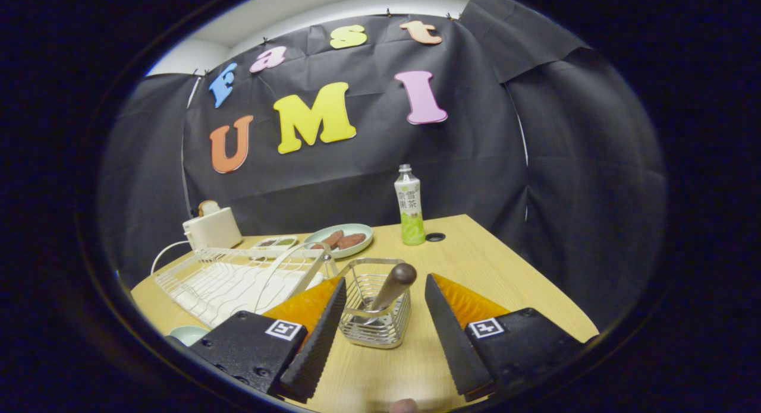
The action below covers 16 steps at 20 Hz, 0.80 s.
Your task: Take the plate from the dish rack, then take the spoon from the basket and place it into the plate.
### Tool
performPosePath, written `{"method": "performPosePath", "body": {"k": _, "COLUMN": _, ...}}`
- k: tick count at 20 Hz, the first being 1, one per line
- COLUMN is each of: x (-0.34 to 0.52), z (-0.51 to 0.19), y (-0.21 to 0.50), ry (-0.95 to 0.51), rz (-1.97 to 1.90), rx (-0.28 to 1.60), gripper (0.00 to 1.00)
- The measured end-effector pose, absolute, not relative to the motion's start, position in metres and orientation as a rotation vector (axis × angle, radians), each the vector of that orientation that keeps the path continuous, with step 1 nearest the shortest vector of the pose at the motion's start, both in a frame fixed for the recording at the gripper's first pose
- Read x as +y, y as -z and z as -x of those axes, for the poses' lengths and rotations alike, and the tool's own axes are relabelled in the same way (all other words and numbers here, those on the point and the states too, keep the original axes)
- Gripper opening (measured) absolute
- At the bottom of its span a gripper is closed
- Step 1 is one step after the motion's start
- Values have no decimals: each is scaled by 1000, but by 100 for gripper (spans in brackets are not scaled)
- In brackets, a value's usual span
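Note:
A metal wire basket [376, 309] stands on the wooden table [511, 282], between my two fingers and slightly ahead of their tips. A spoon with a brown wooden handle [393, 286] leans in it, handle up and tilted right. My gripper [385, 282] is open, its fingers either side of the basket without touching it. The white dish rack [238, 279] lies left of the basket, its slots bare. A pale green plate [187, 334] peeks out on the table beside my left finger [315, 336], mostly hidden by it.
Beyond the basket sits a green plate with brown food [345, 239], a small tray [274, 242] and a white toaster [212, 227]. A tea bottle [410, 208] stands far right of them beside a cable hole [435, 237]. The table's right edge runs near my right finger.

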<state>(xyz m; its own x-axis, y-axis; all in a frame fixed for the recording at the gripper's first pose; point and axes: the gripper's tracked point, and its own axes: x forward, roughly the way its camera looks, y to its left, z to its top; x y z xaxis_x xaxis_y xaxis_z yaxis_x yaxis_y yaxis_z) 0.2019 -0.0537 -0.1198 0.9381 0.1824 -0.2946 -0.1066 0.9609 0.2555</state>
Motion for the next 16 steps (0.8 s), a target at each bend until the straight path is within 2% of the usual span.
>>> {"method": "performPosePath", "body": {"k": 1, "x": -51, "z": -204, "y": 119, "ry": -155, "rz": -244, "rx": 325, "gripper": 85}}
{"method": "performPosePath", "body": {"k": 6, "x": -49, "z": -207, "y": 120, "ry": -157, "rz": -259, "rx": 345, "gripper": 41}}
{"method": "performPosePath", "body": {"k": 7, "x": -50, "z": -206, "y": 122, "ry": -156, "rz": -261, "rx": 354, "gripper": 35}}
{"method": "performPosePath", "body": {"k": 8, "x": -45, "z": -204, "y": 118, "ry": -179, "rz": -270, "rx": 362, "gripper": 23}}
{"method": "performPosePath", "body": {"k": 14, "x": -40, "z": -205, "y": 102, "ry": -200, "rz": -255, "rx": 373, "gripper": 9}}
{"method": "performPosePath", "body": {"k": 16, "x": -45, "z": -206, "y": 85, "ry": -194, "rz": -249, "rx": 353, "gripper": 8}}
